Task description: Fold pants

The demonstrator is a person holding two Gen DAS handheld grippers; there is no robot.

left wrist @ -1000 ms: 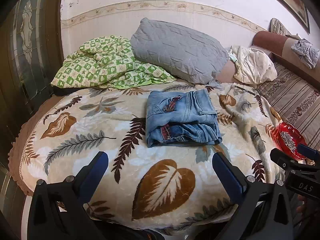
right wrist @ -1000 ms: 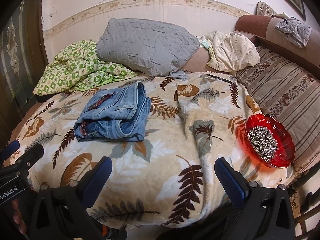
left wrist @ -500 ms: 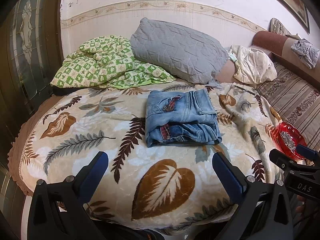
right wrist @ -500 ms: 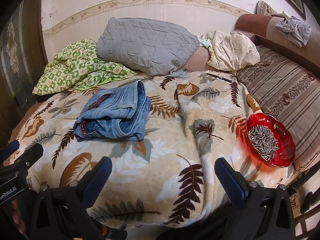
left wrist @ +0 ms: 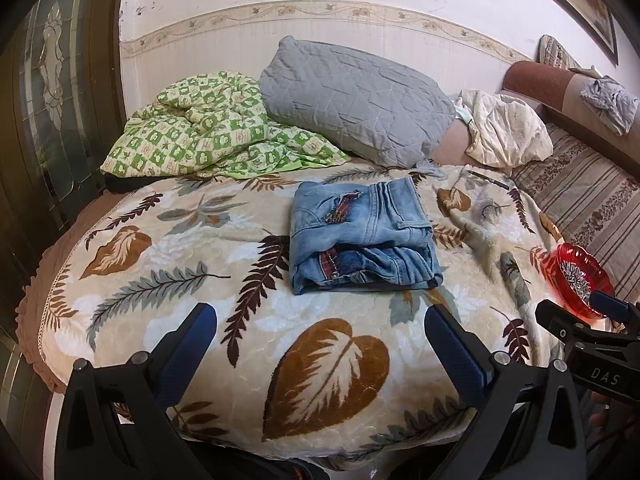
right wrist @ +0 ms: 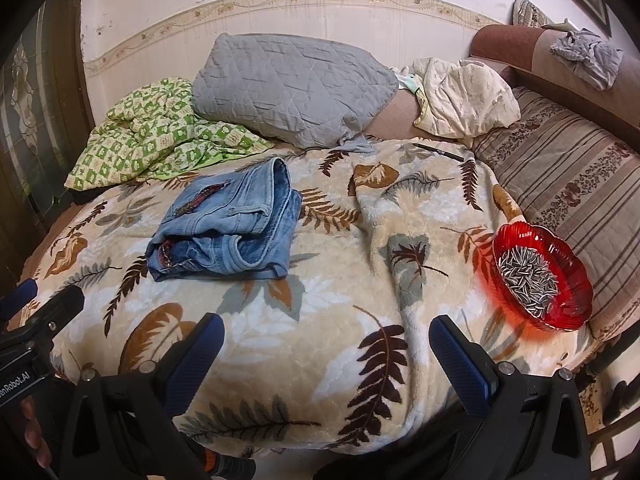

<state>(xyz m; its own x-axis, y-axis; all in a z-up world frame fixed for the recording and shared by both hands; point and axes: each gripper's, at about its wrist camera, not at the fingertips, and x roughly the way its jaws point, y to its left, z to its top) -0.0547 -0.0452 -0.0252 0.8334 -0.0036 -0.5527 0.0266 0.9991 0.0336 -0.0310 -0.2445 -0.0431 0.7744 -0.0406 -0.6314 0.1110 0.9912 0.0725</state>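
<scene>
We judge the folding finished; the jeans (left wrist: 362, 236) lie in a compact bundle on the bed's leaf-print blanket (left wrist: 240, 320); our left tool (left wrist: 320, 336) and right tool (right wrist: 326, 344) hover spread and empty, clear of it.

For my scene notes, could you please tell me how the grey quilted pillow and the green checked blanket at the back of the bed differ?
The grey pillow is plain and one colour; the green checked blanket carries a green-and-cream check print. The pillow is plump, holds its shape and props up against the wall; the blanket lies crumpled in a loose heap. The pillow sits towards the middle, the blanket to its left. Both rest beyond the folded jeans, untouched by either claw.
</scene>
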